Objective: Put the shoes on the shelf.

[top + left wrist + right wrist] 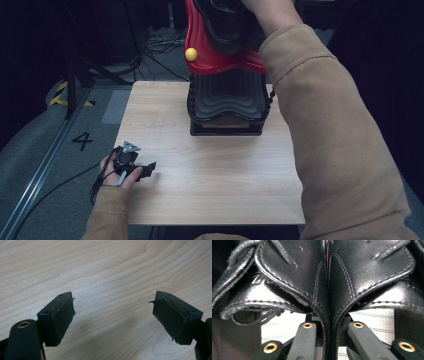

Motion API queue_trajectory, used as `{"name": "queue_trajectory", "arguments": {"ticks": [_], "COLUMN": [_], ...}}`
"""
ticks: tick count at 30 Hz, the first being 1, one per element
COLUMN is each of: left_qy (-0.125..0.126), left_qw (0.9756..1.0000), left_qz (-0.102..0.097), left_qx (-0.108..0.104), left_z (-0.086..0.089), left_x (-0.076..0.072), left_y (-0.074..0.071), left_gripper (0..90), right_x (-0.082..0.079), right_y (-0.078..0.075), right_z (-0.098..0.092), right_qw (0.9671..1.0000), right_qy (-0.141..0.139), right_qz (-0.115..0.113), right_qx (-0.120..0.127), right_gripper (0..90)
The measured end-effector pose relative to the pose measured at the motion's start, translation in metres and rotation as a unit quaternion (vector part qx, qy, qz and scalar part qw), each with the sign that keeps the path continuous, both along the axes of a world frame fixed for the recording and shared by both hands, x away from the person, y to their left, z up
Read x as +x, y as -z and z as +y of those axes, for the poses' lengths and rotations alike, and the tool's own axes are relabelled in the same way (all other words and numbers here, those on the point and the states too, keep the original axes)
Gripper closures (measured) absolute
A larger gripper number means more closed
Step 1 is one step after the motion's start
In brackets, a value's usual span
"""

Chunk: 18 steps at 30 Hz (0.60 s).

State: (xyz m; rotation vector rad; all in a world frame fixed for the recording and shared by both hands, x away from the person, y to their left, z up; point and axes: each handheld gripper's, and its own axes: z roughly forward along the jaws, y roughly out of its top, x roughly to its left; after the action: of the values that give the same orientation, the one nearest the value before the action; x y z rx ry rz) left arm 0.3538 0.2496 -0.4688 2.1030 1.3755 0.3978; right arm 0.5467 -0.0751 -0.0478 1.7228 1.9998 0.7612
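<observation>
A black leather shoe (220, 57) with a red sole and a small yellow knob (190, 54) hangs over the far half of the wooden table (215, 185). In the right gripper view the shoe's stitched heel seam (324, 290) runs straight down between the jaws of my right gripper (328, 323), which is shut on it. In the high view the person's right hand and tan sleeve (320, 130) cover that gripper. Below the red sole a black ribbed part (227, 97) reaches down to the table. My left gripper (146, 168) rests at the table's left edge, and in its own view my left gripper (113, 315) is open over bare wood.
A dark frame (225, 127) stands on the table under the ribbed part. The left gripper's cable (65, 182) trails off to the left over grey floor marked with a 4. A metal rail (40, 170) and a stand leg (70, 95) lie left of the table.
</observation>
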Motion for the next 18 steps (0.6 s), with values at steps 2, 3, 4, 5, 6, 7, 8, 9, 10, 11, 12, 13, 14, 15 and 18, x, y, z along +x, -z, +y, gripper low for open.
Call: {"name": "queue_trajectory", "arguments": {"ticks": [2,3,4,5,6,7,8,9,10,11,12,13,14,15,18], "left_qy": [-0.004,-0.003,-0.002,-0.002,-0.002,-0.002,-0.002,-0.003,-0.003,-0.004,-0.001,0.001,-0.002,0.002,0.003], "left_qw": [1.0000,1.0000,1.0000,1.0000,1.0000,1.0000,1.0000,1.0000,1.0000,0.9999,1.0000,1.0000,0.9999,0.9999,1.0000], "left_qz": [-0.005,-0.004,-0.005,-0.004,-0.005,-0.005,-0.007,-0.006,-0.008,-0.009,-0.009,-0.005,-0.010,-0.010,-0.006], "left_qx": [-0.003,-0.003,-0.002,-0.003,-0.003,-0.004,-0.002,-0.005,-0.003,-0.004,-0.003,-0.003,-0.004,-0.004,0.000], "left_z": [-0.001,0.000,0.000,0.000,0.000,0.000,0.000,-0.001,-0.001,-0.001,-0.001,-0.001,-0.001,-0.001,0.000], "left_x": [0.000,0.000,0.000,0.000,0.000,0.000,0.000,0.000,0.000,0.000,0.000,0.000,0.000,0.000,-0.001], "left_y": [0.001,0.001,0.001,0.001,0.001,0.001,0.001,0.001,0.001,0.001,0.001,0.000,0.001,0.001,-0.001], "left_gripper": [18.0,18.0,18.0,18.0,18.0,18.0,18.0,18.0,18.0,18.0,18.0,18.0,18.0,18.0,18.0], "right_x": [0.005,0.006,0.007,0.009,0.010,0.011,0.013,0.014,0.014,0.015,0.015,0.017,0.018,0.019,0.022], "right_y": [-0.001,-0.001,-0.002,-0.001,0.000,0.001,0.002,0.004,0.005,0.007,0.009,0.012,0.016,0.020,0.030], "right_z": [0.002,0.002,0.001,0.000,-0.001,-0.001,0.000,0.000,0.001,0.002,0.003,0.004,0.005,0.006,0.009], "right_qw": [0.9998,0.9997,0.9995,0.9994,0.9992,0.9990,0.9988,0.9986,0.9985,0.9984,0.9984,0.9984,0.9985,0.9985,0.9983], "right_qy": [0.012,0.018,0.022,0.027,0.032,0.037,0.041,0.042,0.044,0.045,0.047,0.045,0.046,0.046,0.045], "right_qz": [-0.016,-0.017,-0.018,-0.019,-0.022,-0.025,-0.027,-0.030,-0.031,-0.033,-0.033,-0.034,-0.031,-0.030,-0.038], "right_qx": [0.004,0.008,0.012,0.011,0.008,0.007,0.002,-0.004,-0.005,-0.005,-0.006,-0.005,-0.001,0.000,0.004], "right_gripper": [82.4,82.4,82.4,82.4,82.4,82.3,82.3,82.2,82.1,82.1,82.0,82.0,81.9,82.0,81.9]}}
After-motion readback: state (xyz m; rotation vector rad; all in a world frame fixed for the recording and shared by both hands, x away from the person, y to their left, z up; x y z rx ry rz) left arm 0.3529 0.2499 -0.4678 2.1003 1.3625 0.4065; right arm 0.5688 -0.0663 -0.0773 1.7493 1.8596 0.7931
